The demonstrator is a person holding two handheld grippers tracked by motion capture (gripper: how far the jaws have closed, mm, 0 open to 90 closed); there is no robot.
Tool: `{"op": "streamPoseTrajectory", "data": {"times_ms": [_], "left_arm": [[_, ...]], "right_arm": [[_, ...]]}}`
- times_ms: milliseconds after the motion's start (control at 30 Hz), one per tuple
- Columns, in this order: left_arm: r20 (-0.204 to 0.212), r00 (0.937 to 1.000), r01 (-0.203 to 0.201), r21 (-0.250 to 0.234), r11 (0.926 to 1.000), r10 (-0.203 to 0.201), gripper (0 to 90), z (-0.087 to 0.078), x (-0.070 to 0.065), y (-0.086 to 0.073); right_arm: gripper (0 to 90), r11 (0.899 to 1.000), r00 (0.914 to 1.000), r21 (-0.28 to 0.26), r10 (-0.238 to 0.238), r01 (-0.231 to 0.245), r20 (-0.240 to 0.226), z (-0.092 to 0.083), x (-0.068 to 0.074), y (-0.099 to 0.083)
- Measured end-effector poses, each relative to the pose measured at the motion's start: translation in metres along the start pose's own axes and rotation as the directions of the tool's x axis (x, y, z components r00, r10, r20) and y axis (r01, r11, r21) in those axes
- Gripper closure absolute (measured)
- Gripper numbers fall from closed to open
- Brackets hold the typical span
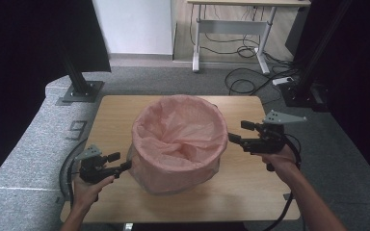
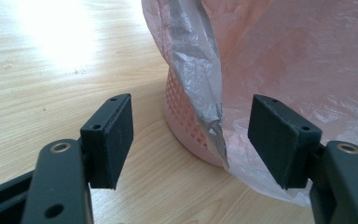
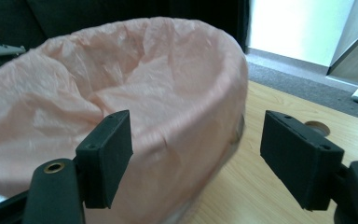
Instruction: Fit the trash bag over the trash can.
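L gripper spread, by bag | R gripper spread, near rim

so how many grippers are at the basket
2: the left gripper sits low by the basket's near-left side, the right gripper by its right rim. Both are open, holding nothing.

The pink bag covers nearly all of the basket; only a patch of pink lattice wall shows low down in the left gripper view. The bag's folds hide the basket's bottom. In the right gripper view the bag's near side is blurred and runs off the left edge.
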State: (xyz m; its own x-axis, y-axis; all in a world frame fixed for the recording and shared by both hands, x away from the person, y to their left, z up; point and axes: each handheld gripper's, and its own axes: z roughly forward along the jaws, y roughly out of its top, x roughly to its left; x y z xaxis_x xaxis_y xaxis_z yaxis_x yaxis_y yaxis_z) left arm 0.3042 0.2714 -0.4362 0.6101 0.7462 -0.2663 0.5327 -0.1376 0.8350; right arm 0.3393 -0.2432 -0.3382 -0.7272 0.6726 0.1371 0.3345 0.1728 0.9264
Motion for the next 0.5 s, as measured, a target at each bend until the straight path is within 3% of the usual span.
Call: {"op": "streamPoseTrajectory", "data": {"times_ms": [500], "left_arm": [[-0.004,1.0,0.004,0.007,1.0,-0.004,30.7,0.002,0.002,-0.001]], "right_arm": [[24.5,0.997,0.9973,-0.024,0.068,-0.067,0.028,-0.005,-0.012,-0.049]]}}
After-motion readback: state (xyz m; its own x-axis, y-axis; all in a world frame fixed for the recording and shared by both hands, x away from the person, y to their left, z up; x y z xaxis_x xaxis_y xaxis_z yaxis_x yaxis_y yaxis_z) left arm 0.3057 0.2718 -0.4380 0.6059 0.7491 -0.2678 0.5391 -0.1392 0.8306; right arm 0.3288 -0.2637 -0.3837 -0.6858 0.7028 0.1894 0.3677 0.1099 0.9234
